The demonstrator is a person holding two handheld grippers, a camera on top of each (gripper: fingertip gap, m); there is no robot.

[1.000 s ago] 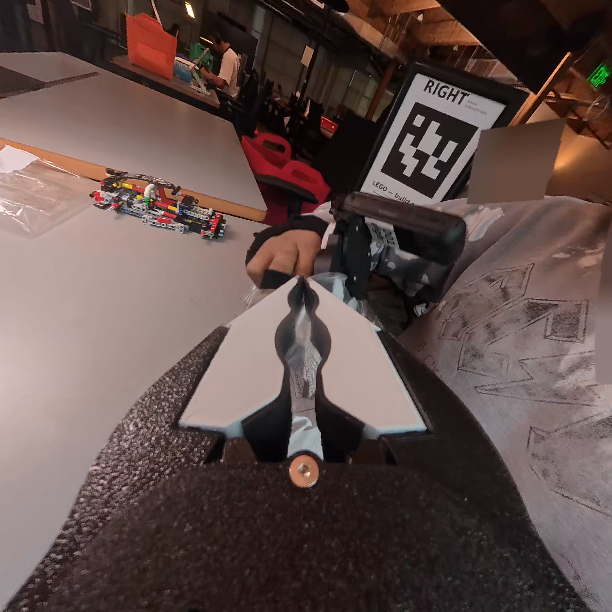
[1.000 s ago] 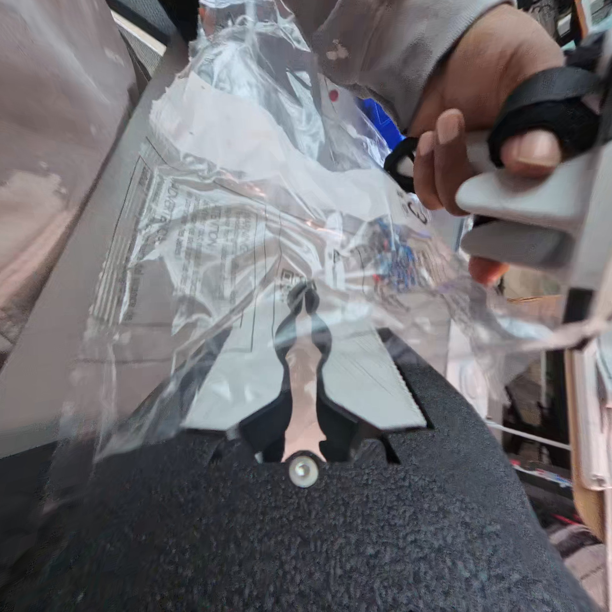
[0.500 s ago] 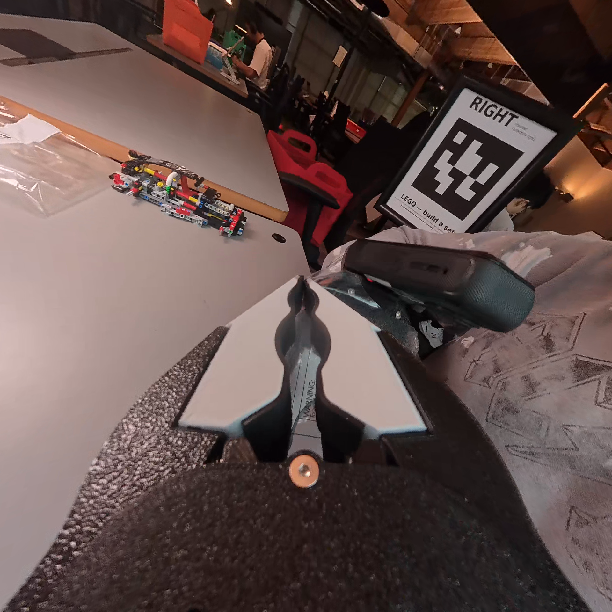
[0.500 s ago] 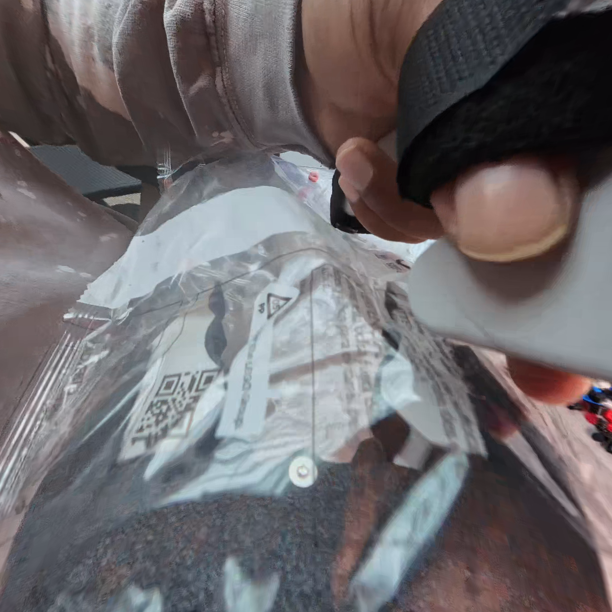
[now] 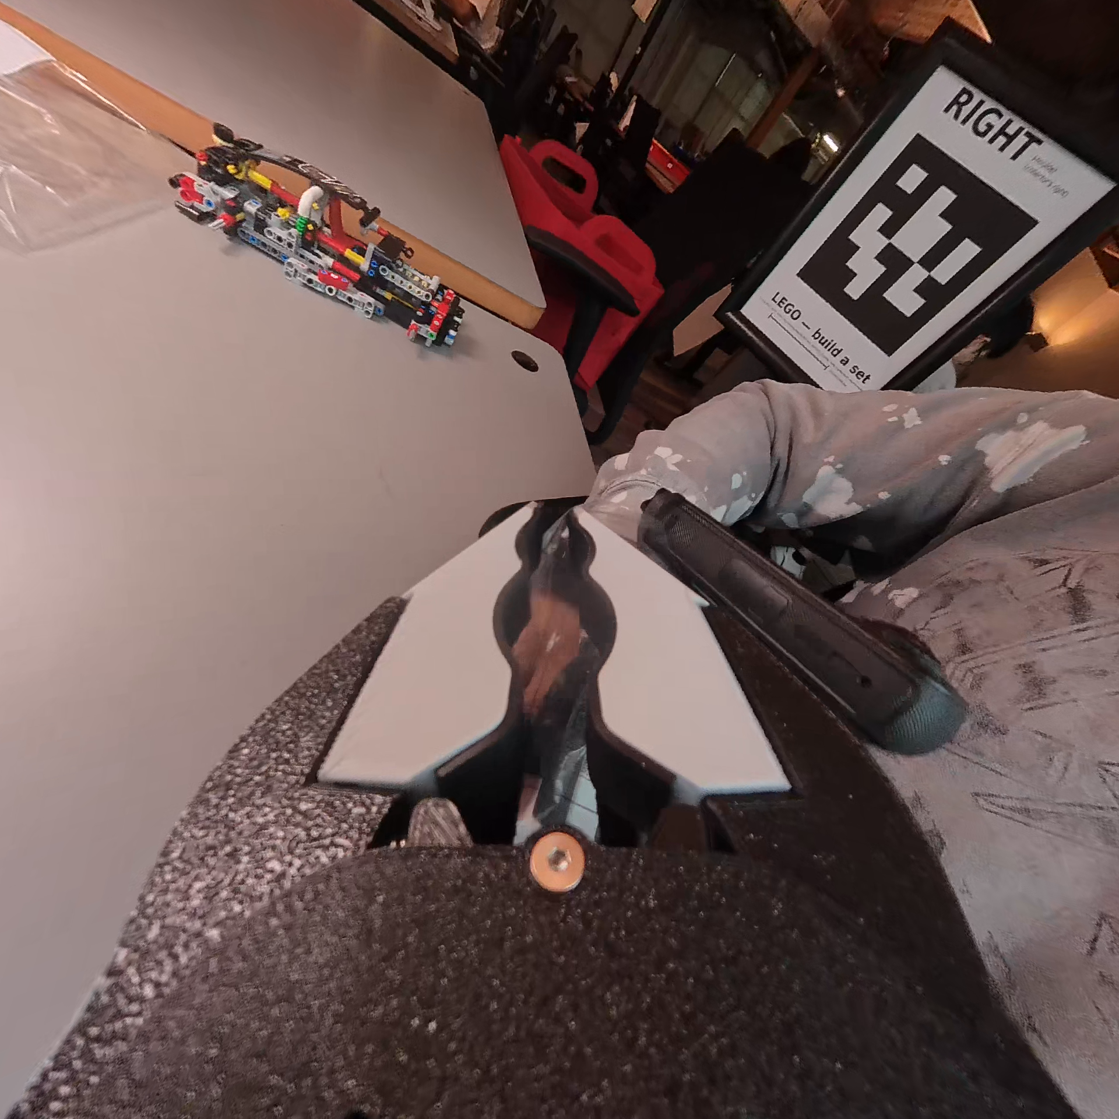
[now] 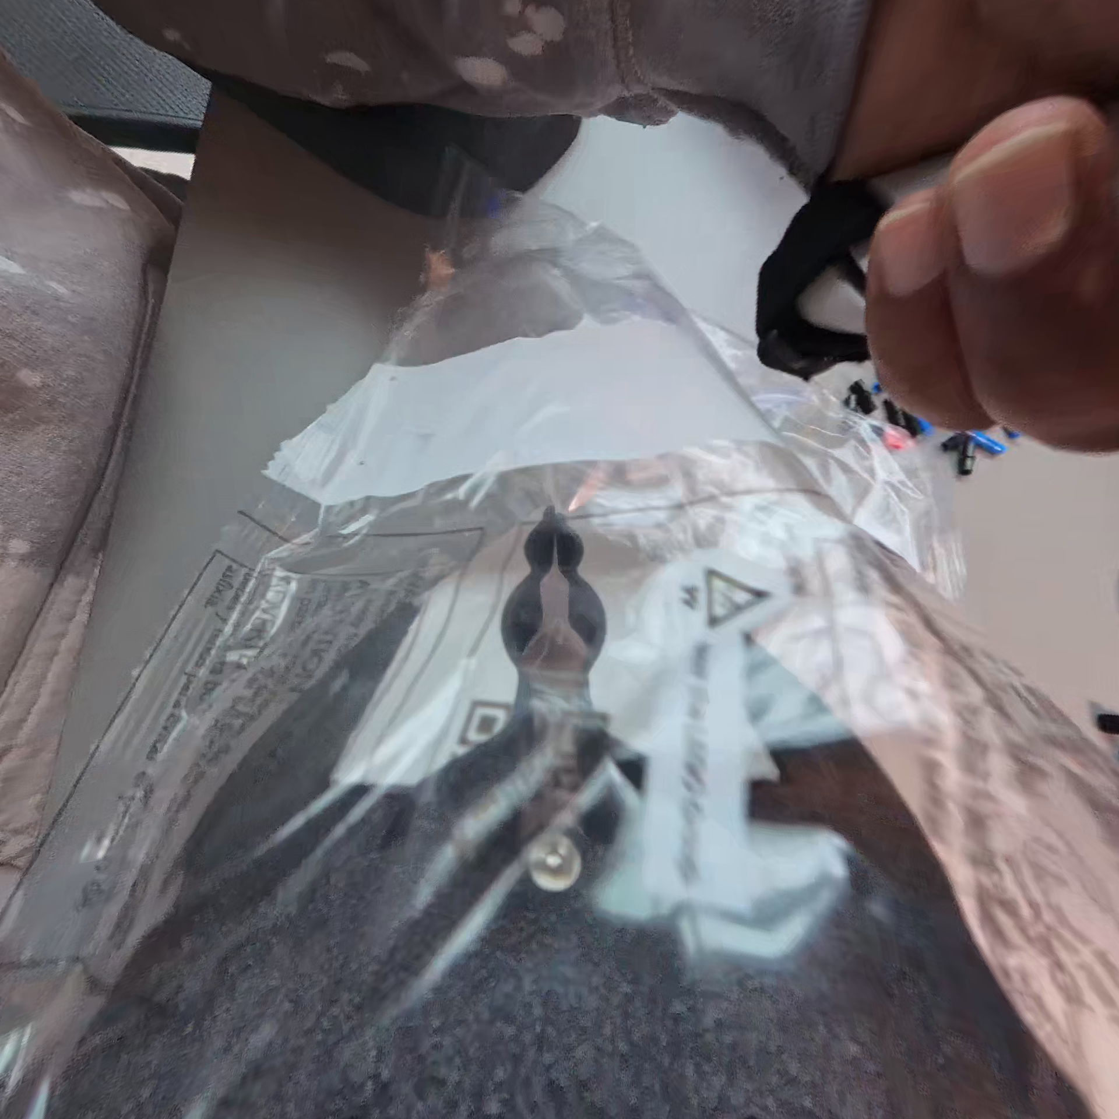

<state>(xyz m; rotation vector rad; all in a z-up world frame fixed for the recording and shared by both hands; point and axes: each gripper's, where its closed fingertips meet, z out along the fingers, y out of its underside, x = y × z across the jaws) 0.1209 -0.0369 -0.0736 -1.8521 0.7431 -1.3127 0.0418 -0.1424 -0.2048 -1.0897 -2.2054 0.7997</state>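
Note:
My left gripper (image 5: 554,514) is shut on a thin edge of a clear plastic bag (image 5: 560,763), which shows as film between its jaws, low over the grey table (image 5: 242,484). My right gripper (image 6: 550,521) is shut on the same clear printed bag (image 6: 545,412), which drapes over its fingers and blurs them. Small black, blue and red parts (image 6: 920,430) lie loose on the table to the right of the bag. The hand (image 6: 999,272) on the left gripper, under a black strap (image 6: 805,290), is close in the right wrist view. The right gripper's black body (image 5: 787,611) lies just right of my left fingers.
A long multicoloured brick build (image 5: 315,236) lies at the table's far edge. Another clear bag (image 5: 54,151) lies far left. A framed marker sign (image 5: 926,242) and red chairs (image 5: 593,242) stand beyond the table. A grey spotted sleeve (image 5: 848,448) crosses on the right.
The two grippers have drawn closer together and lower over the table. The bag has shifted over the right gripper. Loose small parts now show on the table beside it.

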